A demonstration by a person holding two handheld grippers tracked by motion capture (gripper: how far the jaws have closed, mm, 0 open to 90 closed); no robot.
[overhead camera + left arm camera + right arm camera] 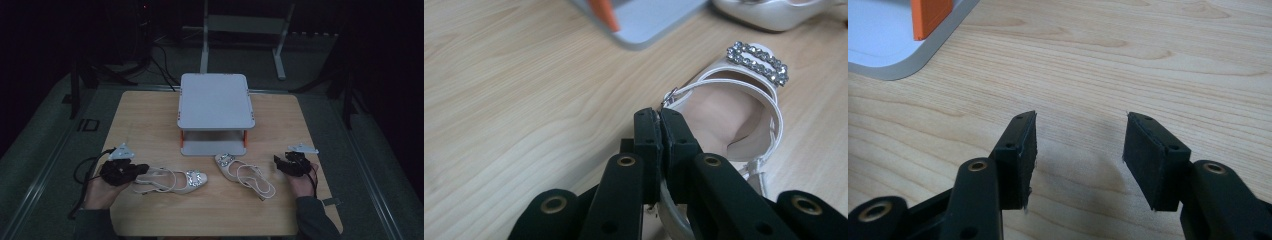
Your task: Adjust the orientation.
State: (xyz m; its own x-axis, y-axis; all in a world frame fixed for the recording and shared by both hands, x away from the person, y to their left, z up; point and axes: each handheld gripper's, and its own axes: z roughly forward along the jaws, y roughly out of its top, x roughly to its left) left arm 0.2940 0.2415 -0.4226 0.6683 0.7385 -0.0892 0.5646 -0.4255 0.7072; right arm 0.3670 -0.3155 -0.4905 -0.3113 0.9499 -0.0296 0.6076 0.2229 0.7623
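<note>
Shoe strap held by the left tongs

The white shoe (744, 115) is laid on the wooden surface (150, 120), its back strap (671, 210) pinched in the left tongs (659, 125). The right tongs (1078, 145) are spread wide, holding nothing.

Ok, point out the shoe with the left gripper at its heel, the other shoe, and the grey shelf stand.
left shoe (172, 181): high view, on its insole.
right shoe (231, 170): high view, on its insole.
grey shelf stand (215, 100): high view, middle of top surface.

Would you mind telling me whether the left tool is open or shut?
Shut: the left tool has its jaws pressed onto the heel strap of the left shoe.
</note>
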